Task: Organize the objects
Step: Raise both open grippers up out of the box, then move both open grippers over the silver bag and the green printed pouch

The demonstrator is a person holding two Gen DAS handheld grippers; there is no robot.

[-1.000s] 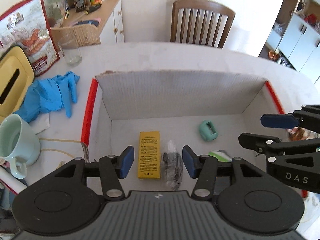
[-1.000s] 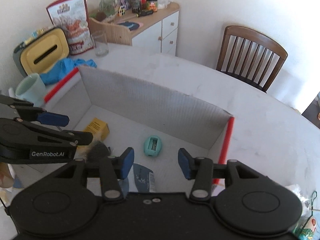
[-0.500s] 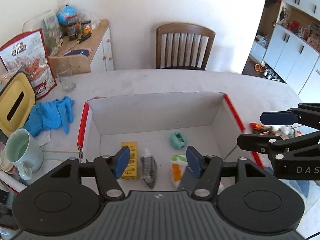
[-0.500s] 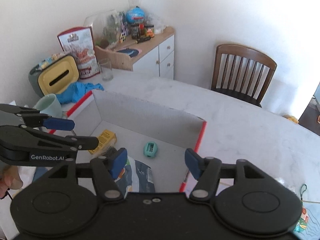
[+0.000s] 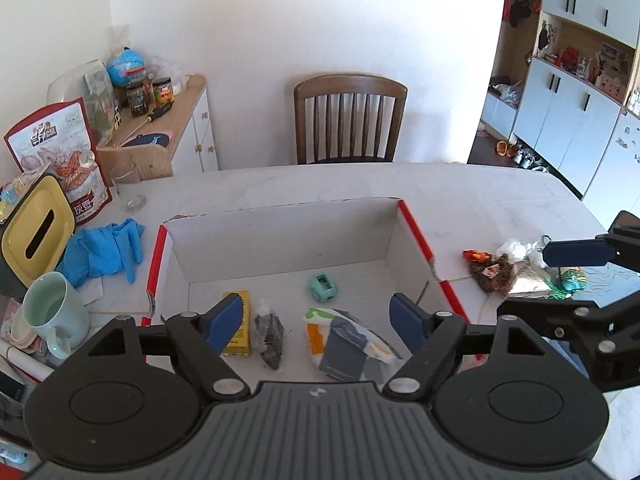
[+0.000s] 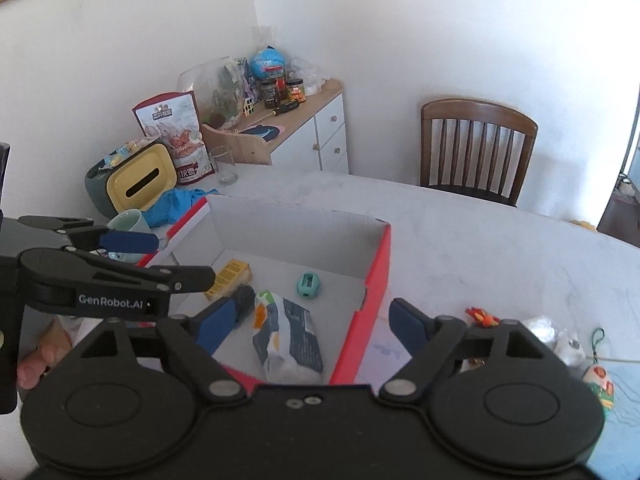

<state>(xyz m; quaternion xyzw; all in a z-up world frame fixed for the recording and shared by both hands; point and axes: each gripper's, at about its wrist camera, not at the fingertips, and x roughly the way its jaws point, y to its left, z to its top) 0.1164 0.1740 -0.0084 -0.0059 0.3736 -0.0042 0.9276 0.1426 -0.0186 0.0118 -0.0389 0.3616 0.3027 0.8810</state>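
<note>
Inside the box (image 5: 416,236), the yellow carton (image 5: 237,328) lies lengthwise, pointing at the far wall.

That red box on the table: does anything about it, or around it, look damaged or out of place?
The box has a torn, ragged top edge at its back left corner, and its right wall is split near the front. Blue gloves lie crumpled beside it on the left. A loose heap of wrappers and trinkets sits outside it on the right.

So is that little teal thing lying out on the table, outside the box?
No, the little teal thing lies on the floor of the open box, near its back wall, with the yellow packet to its left.
</note>
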